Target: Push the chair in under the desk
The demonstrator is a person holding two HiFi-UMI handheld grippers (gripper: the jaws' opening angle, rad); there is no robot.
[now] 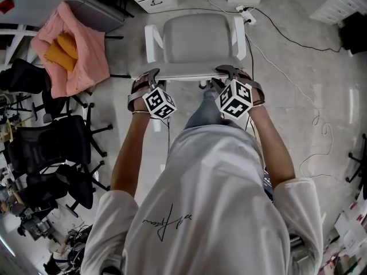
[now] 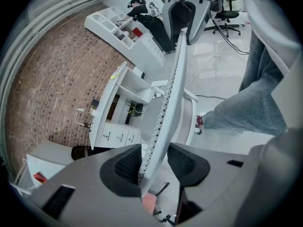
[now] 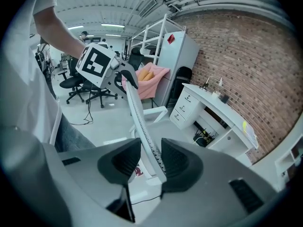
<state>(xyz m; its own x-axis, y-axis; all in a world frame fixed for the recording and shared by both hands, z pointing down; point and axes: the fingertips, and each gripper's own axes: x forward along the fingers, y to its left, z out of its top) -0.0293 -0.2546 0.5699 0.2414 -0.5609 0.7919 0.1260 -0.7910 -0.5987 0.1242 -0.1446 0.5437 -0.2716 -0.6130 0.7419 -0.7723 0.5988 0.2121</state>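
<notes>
Pushing is the step in hand, we judge: our left gripper (image 1: 150, 74) and right gripper (image 1: 230, 71) each straddle the top edge of the backrest (image 1: 189, 72) of the white chair (image 1: 195, 39), jaws standing loosely apart around it rather than clamped. It stands on the floor (image 1: 298, 85), its seat still short of the white desk (image 3: 222, 105). Next we need an even forward lean from both grippers, rolling it straight in.

matt white plastic chair (image 1: 195, 39), glossy pale floor (image 1: 321, 85), rough brick wall (image 3: 246, 56), soft pink cloth (image 1: 86, 56)
</notes>
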